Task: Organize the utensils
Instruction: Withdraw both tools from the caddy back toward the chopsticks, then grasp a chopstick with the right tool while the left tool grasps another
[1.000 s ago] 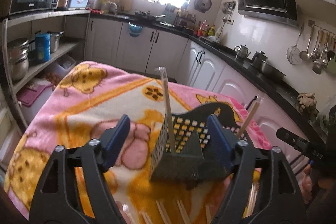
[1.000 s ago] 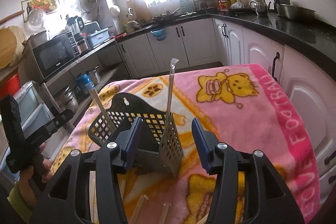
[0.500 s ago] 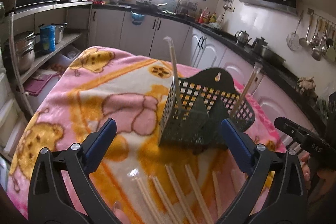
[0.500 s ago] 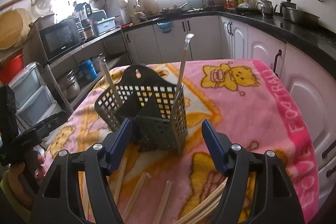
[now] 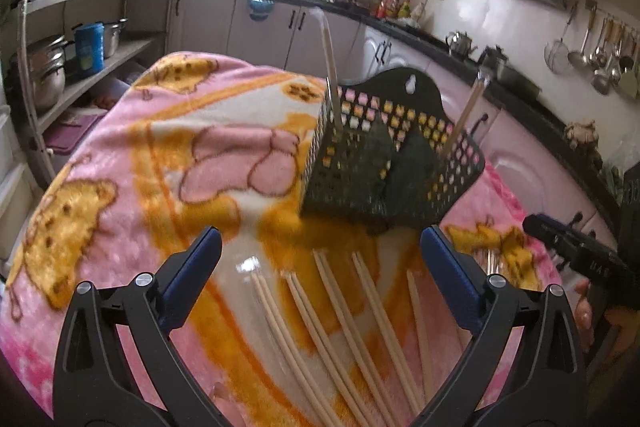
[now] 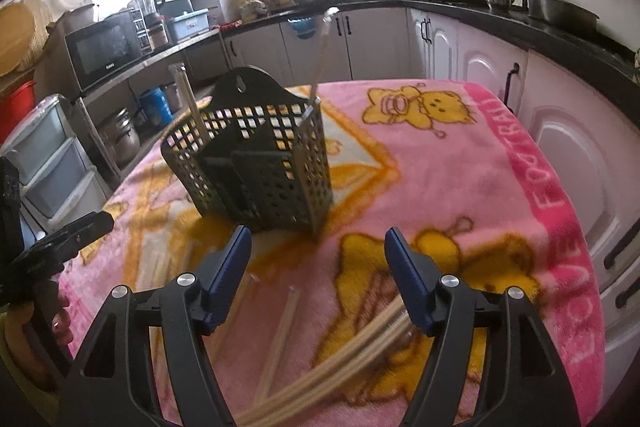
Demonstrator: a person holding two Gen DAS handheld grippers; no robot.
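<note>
Now clear of both claws: the dark perforated caddy (image 5: 384, 163) stood on the pink blanket (image 5: 168, 131) that covers the worktop, upright, touched by neither claw. A second ago straddled closely by both pairs of blue pads; since then backed away from, with both sets of jaws having just been opening. Left claw (image 5: 320, 275) spread wide with nothing gripped, only loose chopsticks (image 5: 340, 327) lying on the blanket beneath the gap. Right claw (image 6: 318, 267) open somewhat less, also empty, with a bundle of chopsticks (image 6: 360, 351) sweeping under its right pad toward 5 o'clock.

Meaning for the task, as a judgement: placing of the caddy finished, picking of the next sticks not yet begun (most of the work left, given how many lie flat).

Inside the caddy, seen from the left wrist: one chopstick (image 5: 330, 67) leaning up at 12 o'clock from the near-left compartment, another (image 5: 466, 115) slanting toward 1 o'clock from the right-hand one. Middle divided pockets apparently empty, though dark and hard to read.

Farther out, at 3 o'clock in the left view, the other handle and part of a hand (image 5: 584, 311); beyond the worktop, kitchen cabinets (image 6: 380, 43) and a microwave (image 6: 106, 51).
</note>
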